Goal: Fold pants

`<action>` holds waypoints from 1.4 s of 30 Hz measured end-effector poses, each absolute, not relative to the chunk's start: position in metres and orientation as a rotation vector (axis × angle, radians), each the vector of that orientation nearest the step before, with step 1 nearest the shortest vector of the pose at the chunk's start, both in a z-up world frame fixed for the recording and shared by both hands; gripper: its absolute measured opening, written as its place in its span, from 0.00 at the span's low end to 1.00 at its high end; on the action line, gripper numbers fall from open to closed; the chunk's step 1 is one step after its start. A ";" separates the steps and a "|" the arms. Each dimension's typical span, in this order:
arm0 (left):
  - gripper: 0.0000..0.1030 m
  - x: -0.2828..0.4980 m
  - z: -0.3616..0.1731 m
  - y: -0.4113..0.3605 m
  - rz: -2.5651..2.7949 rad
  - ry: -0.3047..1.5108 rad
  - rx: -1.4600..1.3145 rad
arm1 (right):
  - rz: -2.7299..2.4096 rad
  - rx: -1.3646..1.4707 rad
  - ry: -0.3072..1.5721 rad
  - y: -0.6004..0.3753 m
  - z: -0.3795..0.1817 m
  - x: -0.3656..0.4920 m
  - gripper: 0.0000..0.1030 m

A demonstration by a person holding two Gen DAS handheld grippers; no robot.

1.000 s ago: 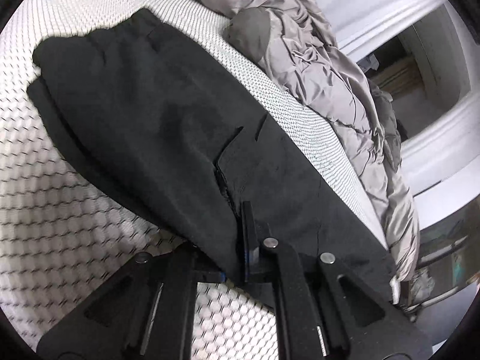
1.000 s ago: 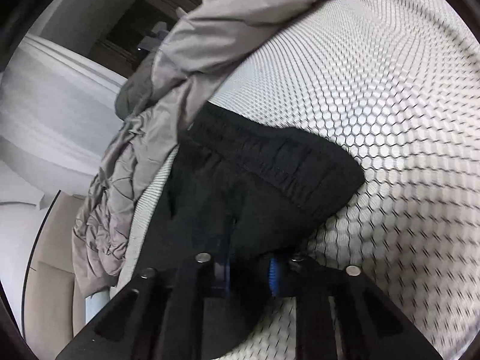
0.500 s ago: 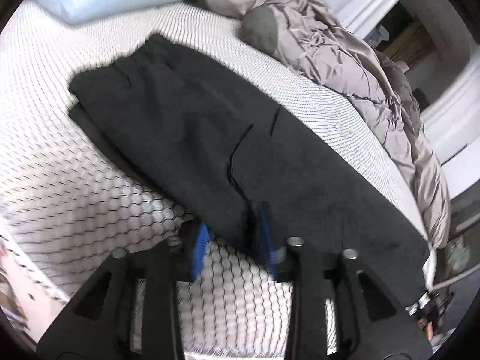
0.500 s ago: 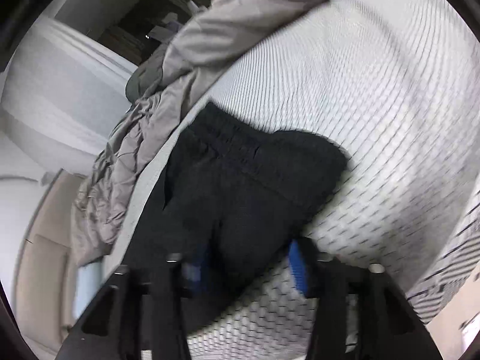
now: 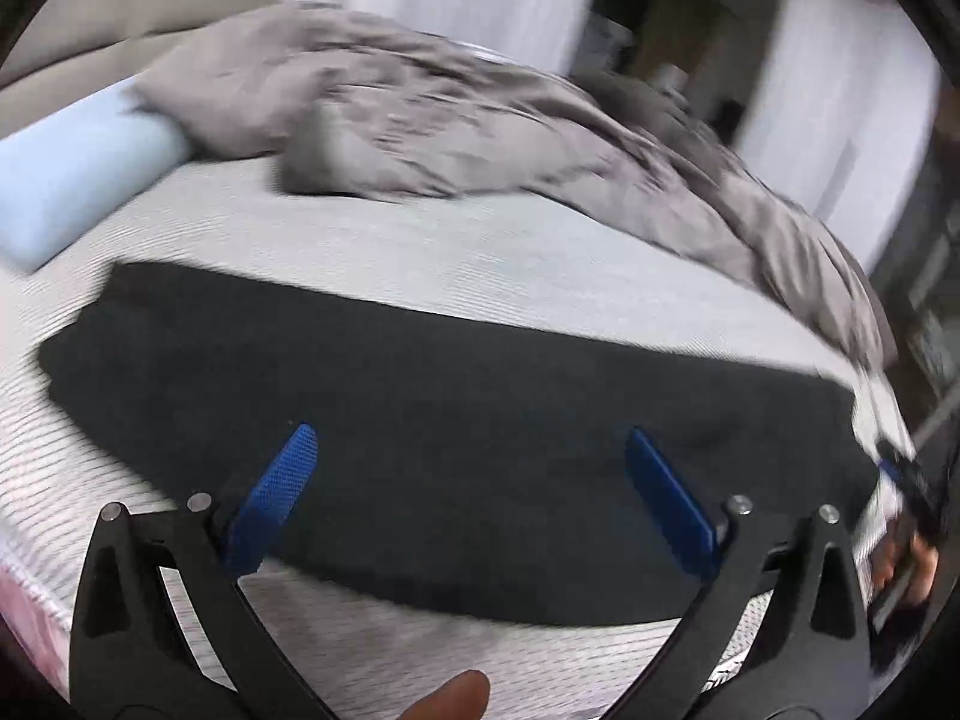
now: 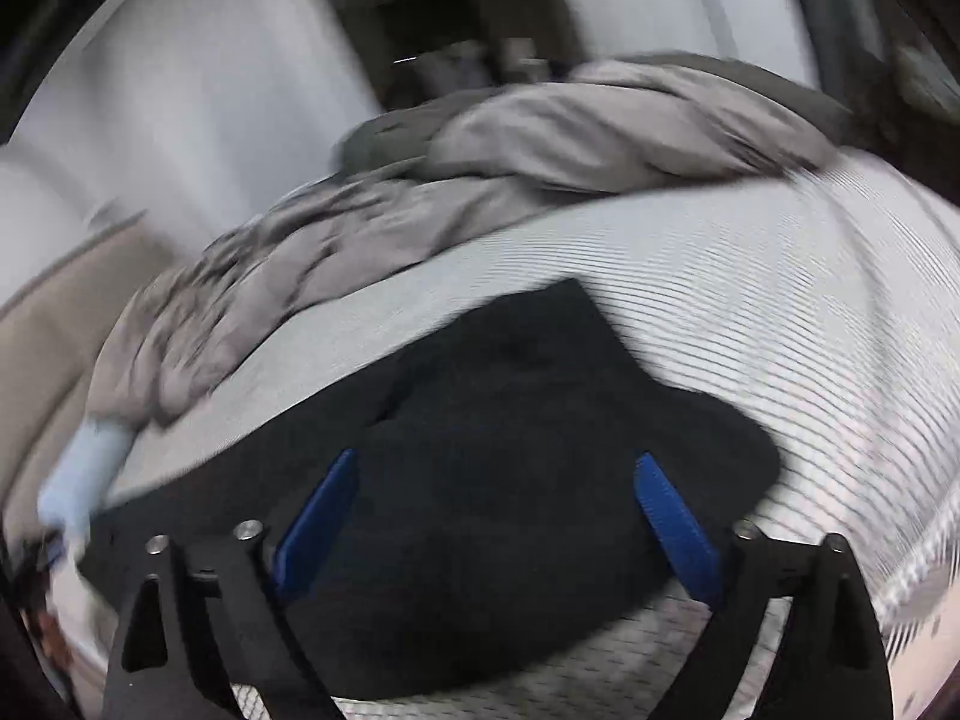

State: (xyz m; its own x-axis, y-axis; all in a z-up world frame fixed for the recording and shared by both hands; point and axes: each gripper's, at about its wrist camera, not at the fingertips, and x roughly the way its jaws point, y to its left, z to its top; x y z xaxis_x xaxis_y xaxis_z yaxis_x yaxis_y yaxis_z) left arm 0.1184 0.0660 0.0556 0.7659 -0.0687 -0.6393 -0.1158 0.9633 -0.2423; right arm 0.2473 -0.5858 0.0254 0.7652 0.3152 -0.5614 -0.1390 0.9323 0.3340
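Black pants (image 5: 456, 396) lie flat in a long band across the white mattress (image 5: 420, 252), with the waistband end (image 6: 540, 360) showing in the right wrist view. Above the pants' near edge my left gripper (image 5: 468, 431) hovers, its jaws opening wide, and nothing lies between its blue pads (image 5: 282, 492). Over the waistband end my right gripper (image 6: 497, 455) is also opening, its blue pads (image 6: 672, 516) clear of the cloth. Both views are blurred by motion.
A rumpled grey duvet (image 5: 480, 120) is heaped along the far side of the bed. A light blue pillow (image 5: 78, 180) lies at the far left. A hand (image 5: 900, 552) shows at the right edge. The mattress's near edge runs under the grippers.
Both grippers were shut on the pants' near edge a second ago. They have let go, opened wide, rolled level and drawn back and up from the cloth.
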 end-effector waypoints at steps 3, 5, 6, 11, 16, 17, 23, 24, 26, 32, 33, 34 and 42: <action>0.99 0.144 0.041 0.001 -0.126 0.740 -0.171 | 0.360 0.131 0.661 -0.537 0.026 0.246 0.97; 0.99 0.159 0.023 -0.040 -0.183 0.776 -0.119 | 0.419 0.065 0.681 -0.511 0.023 0.248 0.97; 0.99 0.165 0.014 -0.051 -0.206 0.791 -0.110 | 0.464 0.038 0.700 -0.496 0.019 0.250 0.97; 0.99 0.185 -0.030 -0.072 -0.238 0.916 -0.080 | 0.521 -0.088 0.807 -0.451 -0.007 0.260 0.97; 0.99 0.173 -0.028 -0.051 -0.206 0.917 -0.034 | 0.364 -0.370 0.807 -0.452 -0.034 0.241 0.97; 0.99 0.165 -0.028 -0.038 -0.201 0.919 -0.036 | 0.328 -0.354 0.806 -0.467 -0.034 0.242 0.97; 0.99 0.162 -0.034 0.011 -0.170 0.914 -0.050 | -0.002 -0.153 0.816 -0.570 -0.032 0.261 0.98; 0.99 0.162 -0.033 0.014 -0.163 0.912 -0.040 | 0.012 -0.126 0.811 -0.572 -0.031 0.260 0.98; 0.99 0.157 -0.027 0.012 -0.152 0.900 -0.030 | 0.010 -0.171 0.767 -0.562 -0.023 0.255 0.98; 0.99 0.148 -0.004 -0.042 -0.344 0.852 -0.039 | 0.288 -0.153 0.731 -0.497 -0.008 0.238 0.98; 0.99 0.149 -0.008 -0.058 -0.389 0.872 -0.007 | 0.348 -0.171 0.750 -0.480 -0.011 0.237 0.98; 0.99 0.148 -0.010 -0.069 -0.411 0.888 0.016 | 0.386 -0.199 0.766 -0.462 -0.015 0.237 0.98; 1.00 0.147 -0.025 -0.053 -0.357 0.944 0.096 | 0.296 -0.361 0.805 -0.451 -0.041 0.239 0.99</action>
State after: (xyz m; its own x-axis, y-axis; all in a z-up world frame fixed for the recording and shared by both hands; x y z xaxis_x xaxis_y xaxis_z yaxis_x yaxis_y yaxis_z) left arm 0.1466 -0.0525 -0.0250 0.5328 -0.2573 -0.8062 0.3405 0.9373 -0.0741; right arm 0.2388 -0.4507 -0.0407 0.6577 0.1201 -0.7437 -0.3907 0.8985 -0.2004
